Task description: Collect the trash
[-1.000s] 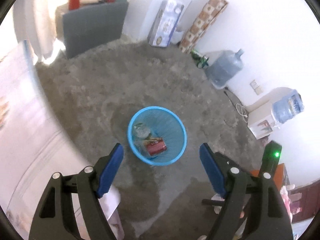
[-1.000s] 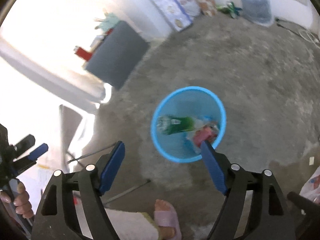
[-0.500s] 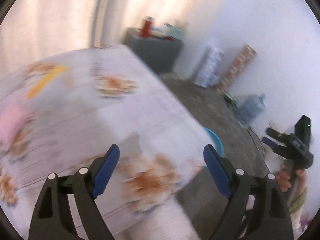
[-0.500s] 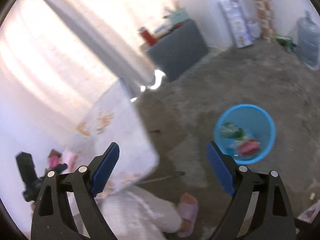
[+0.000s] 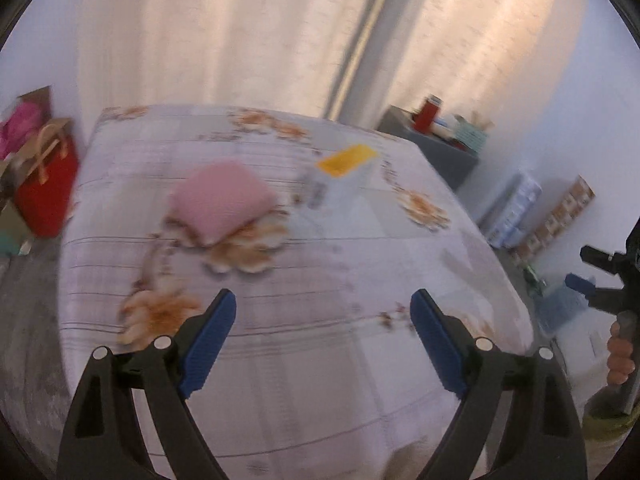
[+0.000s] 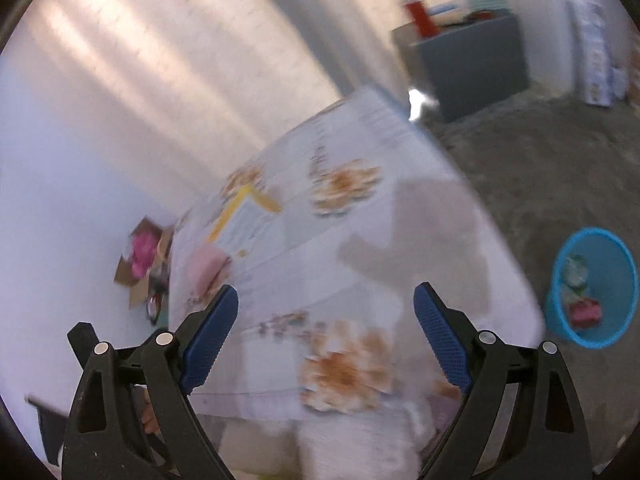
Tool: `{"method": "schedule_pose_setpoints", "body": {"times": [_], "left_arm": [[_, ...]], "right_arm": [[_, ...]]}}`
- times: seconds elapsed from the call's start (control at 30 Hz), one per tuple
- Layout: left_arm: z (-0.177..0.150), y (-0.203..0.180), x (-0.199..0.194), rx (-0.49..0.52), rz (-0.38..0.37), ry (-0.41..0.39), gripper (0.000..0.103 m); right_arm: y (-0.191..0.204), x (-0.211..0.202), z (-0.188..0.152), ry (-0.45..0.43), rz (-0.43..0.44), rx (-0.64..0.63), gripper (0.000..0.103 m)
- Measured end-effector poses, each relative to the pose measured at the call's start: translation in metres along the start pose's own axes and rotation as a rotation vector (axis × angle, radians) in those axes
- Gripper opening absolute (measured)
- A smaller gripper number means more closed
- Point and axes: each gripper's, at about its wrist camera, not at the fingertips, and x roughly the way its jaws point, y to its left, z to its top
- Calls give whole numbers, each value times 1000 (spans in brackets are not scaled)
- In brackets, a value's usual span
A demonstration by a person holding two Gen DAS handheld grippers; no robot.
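A table with a flowered cloth [image 5: 320,264] fills the left wrist view. On it lie a pink pad-like item [image 5: 222,200] and a pale packet with a yellow edge [image 5: 344,170]. My left gripper [image 5: 322,340] is open and empty above the table's near edge. My right gripper [image 6: 326,336] is open and empty over the same table [image 6: 360,240]; the pink item [image 6: 208,266] and the yellow-edged packet [image 6: 244,220] lie at its far left. The blue trash basket [image 6: 616,276] stands on the floor at right, holding a bottle and red trash. The right gripper also shows in the left wrist view [image 5: 592,276].
A red bag [image 5: 48,188] stands left of the table. A grey cabinet [image 6: 472,56] with a red flask [image 6: 418,16] stands by the curtain. Boxes [image 5: 516,212] lean on the right wall. An open cardboard box [image 6: 142,260] with pink contents sits beyond the table.
Both grippers have swung up and away from the blue basket to face the table. The basket has left the left wrist view and slid to the right edge of the right wrist view.
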Motion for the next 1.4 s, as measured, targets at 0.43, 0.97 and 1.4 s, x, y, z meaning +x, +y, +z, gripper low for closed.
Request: {"method": "schedule_pose_setpoints", "body": {"times": [0.43,0.97,1.4], "left_arm": [[70,65,40,72,-83,-7,92],[108,83,158,307,-81,287,97],[112,81,170,307,-23,283,87]], "right_arm": [[138,151,47,190,63,-77,88],[151,266,77,293,-152,-73,88],[142,275,78,286,-124,-69,59]]}}
